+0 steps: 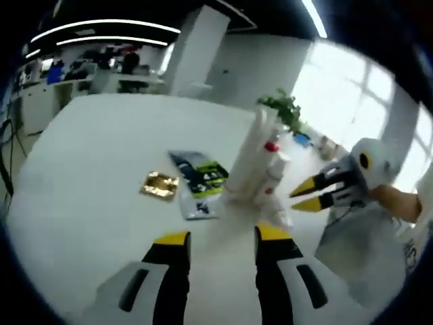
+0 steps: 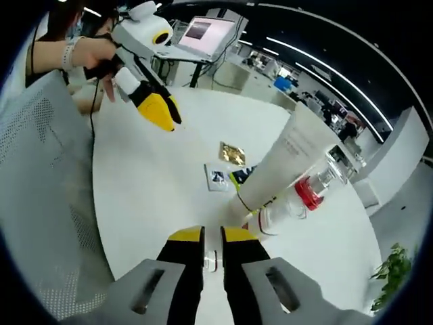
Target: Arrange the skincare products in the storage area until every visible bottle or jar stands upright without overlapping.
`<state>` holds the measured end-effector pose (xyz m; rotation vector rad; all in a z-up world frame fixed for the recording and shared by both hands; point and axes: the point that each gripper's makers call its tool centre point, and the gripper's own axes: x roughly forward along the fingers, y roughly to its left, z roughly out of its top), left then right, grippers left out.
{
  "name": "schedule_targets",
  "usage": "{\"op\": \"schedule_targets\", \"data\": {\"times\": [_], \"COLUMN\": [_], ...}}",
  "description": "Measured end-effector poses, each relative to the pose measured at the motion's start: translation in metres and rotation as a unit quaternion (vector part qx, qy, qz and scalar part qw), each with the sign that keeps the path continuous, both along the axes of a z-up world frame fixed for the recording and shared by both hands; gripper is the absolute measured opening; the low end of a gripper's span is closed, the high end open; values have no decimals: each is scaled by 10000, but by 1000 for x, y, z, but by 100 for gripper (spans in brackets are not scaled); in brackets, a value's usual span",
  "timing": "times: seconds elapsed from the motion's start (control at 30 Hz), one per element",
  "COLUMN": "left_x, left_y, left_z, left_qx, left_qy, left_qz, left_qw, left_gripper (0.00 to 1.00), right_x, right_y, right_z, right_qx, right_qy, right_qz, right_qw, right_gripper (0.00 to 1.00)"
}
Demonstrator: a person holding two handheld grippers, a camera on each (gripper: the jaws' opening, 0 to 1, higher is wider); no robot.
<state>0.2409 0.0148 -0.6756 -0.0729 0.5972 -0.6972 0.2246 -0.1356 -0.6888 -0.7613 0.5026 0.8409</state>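
**Upright Placement: Keep the Products Apart**

On the white table (image 1: pixel 101 169), a white tube (image 2: pixel 287 159) stands touching a clear red-collared bottle (image 2: pixel 308 189). Right gripper (image 2: pixel 212 235): jaws narrow, seemingly empty. Left gripper (image 1: pixel 220 238): jaws wide, empty. Approach the sachets (image 1: pixel 199 179) slowly.

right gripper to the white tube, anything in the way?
Nothing visible. In the right gripper view, bare white table lies between the right gripper and the white tube. The clear bottle with the red collar stands beside the tube, touching it or nearly so, not in front of it.
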Motion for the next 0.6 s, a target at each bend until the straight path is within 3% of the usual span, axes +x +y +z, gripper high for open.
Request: {"op": "schedule_targets", "data": {"times": [0.23, 0.3, 0.43, 0.5, 0.6], "left_x": [-7, -12, -20, -22, -27], "left_y": [-6, -6, -13, -12, -15], "left_z": [12, 12, 15, 15, 15], "left_qx": [238, 529, 676, 998, 1070], "left_qy": [-206, -323, -394, -615, -597], "left_qz": [-139, -211, -289, -488, -483], "left_qw": [9994, 9979, 9965, 9919, 9913], "left_gripper": [42, 43, 45, 46, 52], "right_x": [0, 2, 0, 2, 3], "right_y": [-23, -29, -37, -38, -36], "right_z": [-2, -3, -12, -15, -20], "right_qx": [-316, -452, -859, -1111, -1142], "right_qy": [57, 70, 160, 29, 79], "right_qz": [229, 339, 824, 1178, 1429], "right_qw": [9992, 9984, 9928, 9868, 9831], "right_gripper": [15, 16, 19, 22, 23]}}
